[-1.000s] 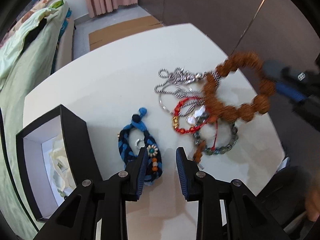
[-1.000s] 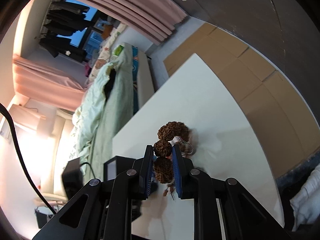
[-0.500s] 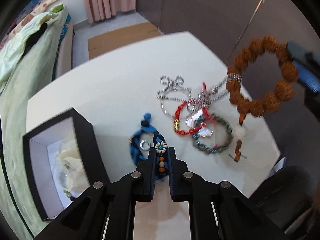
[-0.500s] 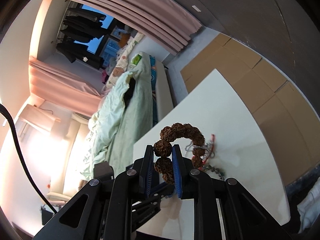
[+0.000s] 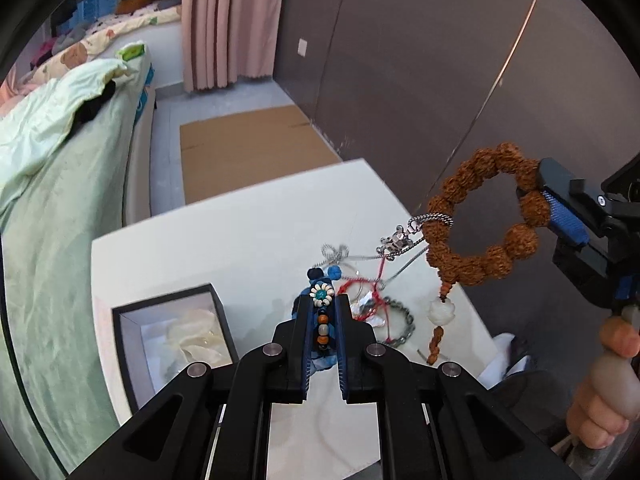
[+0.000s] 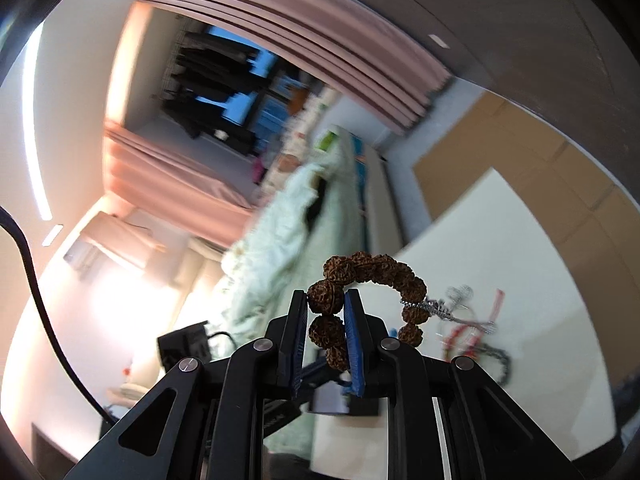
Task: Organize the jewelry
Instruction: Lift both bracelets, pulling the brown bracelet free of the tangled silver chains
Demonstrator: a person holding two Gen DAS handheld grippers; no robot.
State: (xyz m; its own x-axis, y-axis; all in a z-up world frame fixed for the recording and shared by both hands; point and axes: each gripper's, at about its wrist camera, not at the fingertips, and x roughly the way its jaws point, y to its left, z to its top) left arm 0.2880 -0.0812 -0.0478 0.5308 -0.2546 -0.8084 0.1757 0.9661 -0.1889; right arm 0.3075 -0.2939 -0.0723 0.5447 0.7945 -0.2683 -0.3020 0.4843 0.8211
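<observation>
My left gripper (image 5: 323, 304) is shut on the blue braided bracelet (image 5: 322, 320) with a flower bead, lifted above the white table (image 5: 224, 248). My right gripper (image 6: 326, 312) is shut on the brown seed-bead bracelet (image 6: 372, 272), held high at the right of the left wrist view (image 5: 480, 224). A silver chain (image 5: 404, 236) is snagged on that bracelet and hangs down to the pile. A red cord bracelet (image 5: 360, 288) and a dark bead bracelet (image 5: 402, 328) lie on the table. An open black jewelry box (image 5: 132, 328) stands at the left.
A bed with green bedding (image 5: 60, 168) lies left of the table. Cardboard (image 5: 248, 148) covers the floor beyond it. A dark wall (image 5: 420, 60) stands behind. The person's hand (image 5: 608, 392) holds the right gripper's handle.
My left gripper shut on the blue bracelet and raised it off the table. My right gripper lifted the brown bracelet higher, pulling the silver chain up with it.
</observation>
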